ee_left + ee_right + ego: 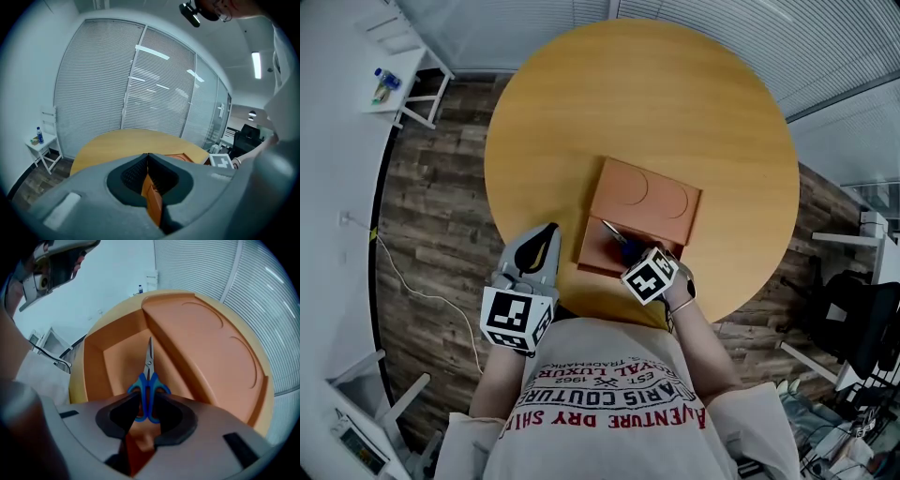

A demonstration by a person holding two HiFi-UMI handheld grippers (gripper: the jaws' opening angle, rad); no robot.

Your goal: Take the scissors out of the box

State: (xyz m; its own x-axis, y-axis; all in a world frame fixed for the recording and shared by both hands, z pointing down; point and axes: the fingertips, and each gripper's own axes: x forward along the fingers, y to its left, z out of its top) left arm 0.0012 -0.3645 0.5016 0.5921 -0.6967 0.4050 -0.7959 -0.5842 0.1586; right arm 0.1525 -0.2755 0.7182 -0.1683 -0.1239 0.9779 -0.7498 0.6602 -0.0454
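Observation:
Blue-handled scissors [614,234] lie in the uncovered near section of an orange box [642,202] on the round wooden table [656,94]. An orange lid with two round dents covers the far part of the box. My right gripper [632,257] points steeply down into the uncovered section. In the right gripper view the scissors [149,380] lie blades away on the box floor [117,357], and the right gripper [146,401] stands open with the blue handles between its jaws. My left gripper [551,230] hovers at the table's near left edge, left of the box; the left gripper [148,155] is shut and holds nothing.
A small white side table [394,80] with a bottle stands on the wood floor at far left. A cable [422,295] runs over the floor on the left. Dark chairs and bags [862,323] crowd the right side. Window blinds [140,84] line the far wall.

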